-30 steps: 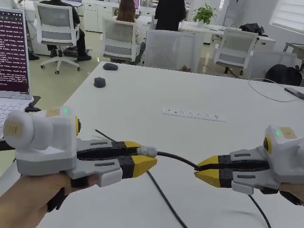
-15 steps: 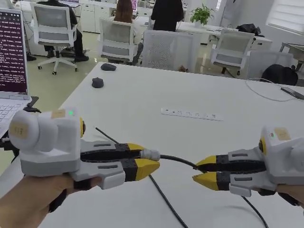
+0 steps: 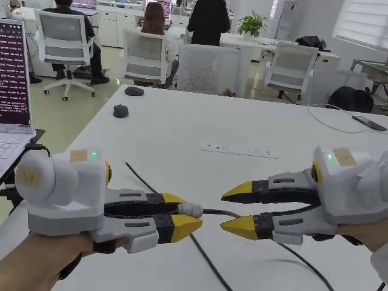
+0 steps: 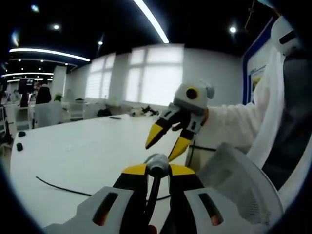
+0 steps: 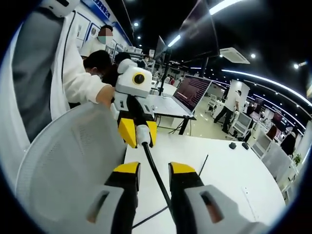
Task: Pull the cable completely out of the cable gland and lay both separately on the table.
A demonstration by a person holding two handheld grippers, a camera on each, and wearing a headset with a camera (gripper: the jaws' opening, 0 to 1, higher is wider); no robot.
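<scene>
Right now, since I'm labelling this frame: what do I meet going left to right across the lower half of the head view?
Laptop → left gripper → cable gland → right gripper.

Smooth matt white plastic on the shells of the left claw point(image 3: 189, 210) and the right claw point(image 3: 222, 210), with matt black jaw bodies and faintly glossy yellow plastic tips. Between the left claw's tips a pale grey gland point(image 3: 193, 210) with a soft sheen, plastic or metal impossible to tell, and from it toward the right claw a black cable point(image 3: 212, 211) in a smooth, slightly shiny rubbery sheath. Under both claws a smooth matt white table point(image 3: 182, 133); well beyond them a chair point(image 3: 209, 70) with a grey mesh-cloth back.
</scene>
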